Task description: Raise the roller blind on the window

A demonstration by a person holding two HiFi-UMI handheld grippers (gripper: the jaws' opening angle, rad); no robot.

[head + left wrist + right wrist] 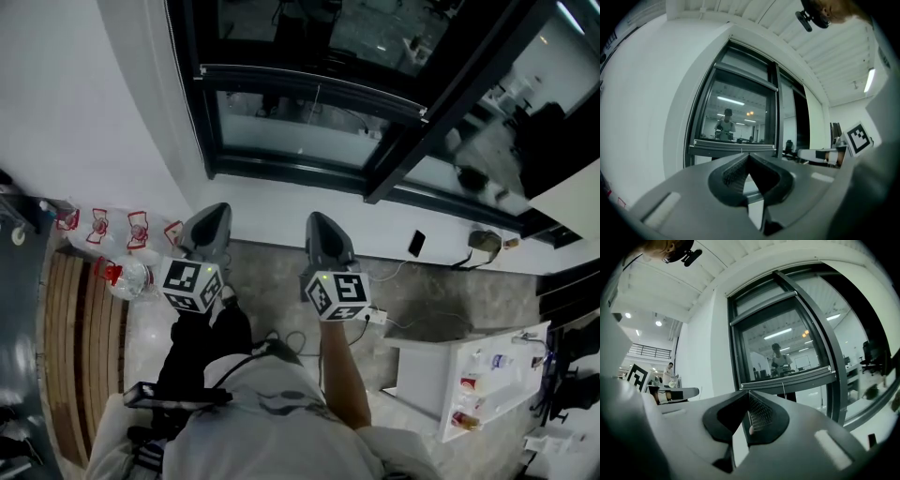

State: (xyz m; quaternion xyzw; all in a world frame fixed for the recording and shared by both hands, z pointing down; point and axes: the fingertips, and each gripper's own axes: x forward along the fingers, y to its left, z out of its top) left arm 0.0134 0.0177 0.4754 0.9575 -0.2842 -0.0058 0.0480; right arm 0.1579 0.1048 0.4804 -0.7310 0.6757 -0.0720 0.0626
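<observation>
Left hand-held gripper (pixel 749 155) — jaws together, right hand-held gripper (pixel 746 395) likewise, facing window (pixel 300 131)

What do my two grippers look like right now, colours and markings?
The left gripper and right gripper are grey, tapering shells. Each carries a white cube with black square markers: left cube, right cube. The inner pads are dark and grid-textured. A black cable trails below.
</observation>
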